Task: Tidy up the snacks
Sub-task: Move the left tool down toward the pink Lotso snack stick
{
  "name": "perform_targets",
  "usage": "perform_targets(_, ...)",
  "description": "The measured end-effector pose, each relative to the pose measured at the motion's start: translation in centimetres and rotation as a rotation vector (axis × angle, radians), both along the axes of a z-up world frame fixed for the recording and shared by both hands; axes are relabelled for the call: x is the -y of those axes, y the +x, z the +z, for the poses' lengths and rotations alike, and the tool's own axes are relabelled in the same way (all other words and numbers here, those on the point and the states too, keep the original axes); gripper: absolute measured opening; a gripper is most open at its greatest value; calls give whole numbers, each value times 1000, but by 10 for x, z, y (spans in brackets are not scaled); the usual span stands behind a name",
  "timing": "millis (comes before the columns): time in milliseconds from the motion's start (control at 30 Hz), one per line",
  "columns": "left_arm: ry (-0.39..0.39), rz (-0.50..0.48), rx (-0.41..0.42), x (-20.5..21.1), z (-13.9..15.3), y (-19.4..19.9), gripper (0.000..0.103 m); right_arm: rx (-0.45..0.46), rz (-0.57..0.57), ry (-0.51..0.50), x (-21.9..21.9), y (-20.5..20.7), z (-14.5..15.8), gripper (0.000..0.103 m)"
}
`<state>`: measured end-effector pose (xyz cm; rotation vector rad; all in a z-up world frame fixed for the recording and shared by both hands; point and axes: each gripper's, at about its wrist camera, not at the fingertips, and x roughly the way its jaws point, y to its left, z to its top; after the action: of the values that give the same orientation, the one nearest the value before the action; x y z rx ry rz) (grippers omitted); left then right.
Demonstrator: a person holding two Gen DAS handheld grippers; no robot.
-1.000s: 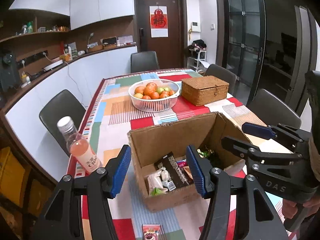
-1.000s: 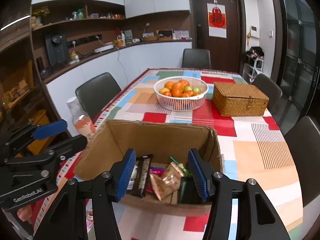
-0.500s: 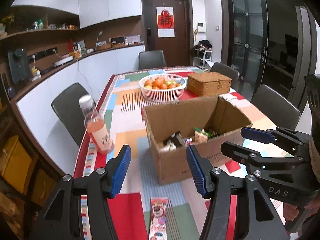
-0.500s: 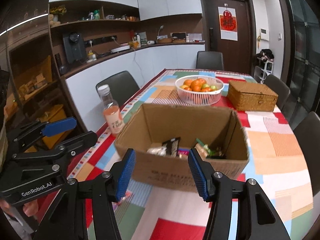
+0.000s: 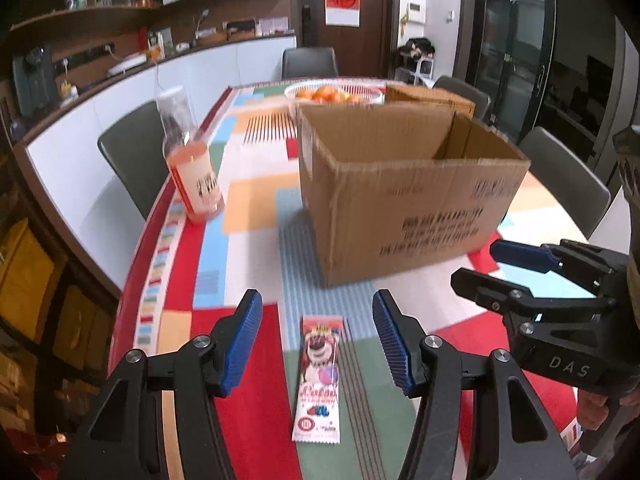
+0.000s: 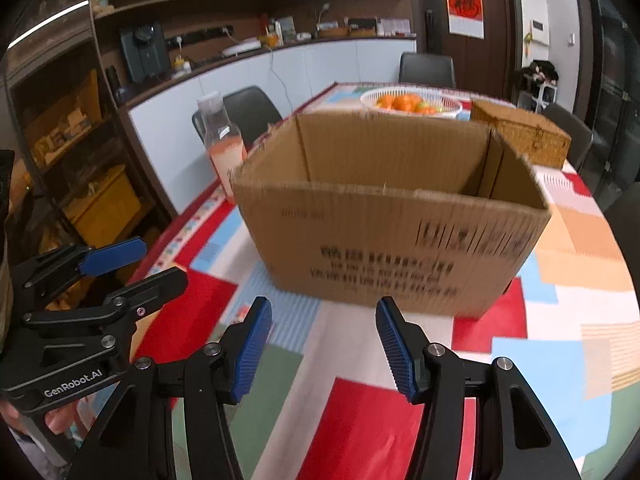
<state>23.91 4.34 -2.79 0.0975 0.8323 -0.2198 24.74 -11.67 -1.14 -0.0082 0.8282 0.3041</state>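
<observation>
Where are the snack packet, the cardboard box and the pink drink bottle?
snack packet (image 5: 320,376): left wrist view, middle of the wrapper.
cardboard box (image 5: 404,216): left wrist view, near side wall.
pink drink bottle (image 5: 196,176): left wrist view, label on the body.

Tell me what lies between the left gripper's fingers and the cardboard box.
The left wrist view shows a snack packet between the open left gripper fingers; beyond it, bare tablecloth up to the cardboard box.

left tool (image 5: 316,340) | lowered, pulled back from cardboard box (image 5: 404,184) | snack packet (image 5: 320,380) now lies between its fingers
</observation>
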Motion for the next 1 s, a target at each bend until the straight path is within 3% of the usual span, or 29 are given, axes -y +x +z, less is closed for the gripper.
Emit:
perform_targets(567, -32, -15, -232, -2, -83, 19, 56, -179, 17, -49, -14, 6, -63, 55)
perform_targets(800, -11, -5, -270, 0, -102, 32, 52, -221, 10, -64, -15, 12, -78, 55)
perform_targets(1000, 22, 17, -243, 4, -106, 39, 43, -238, 1, -69, -16, 20, -86, 56)
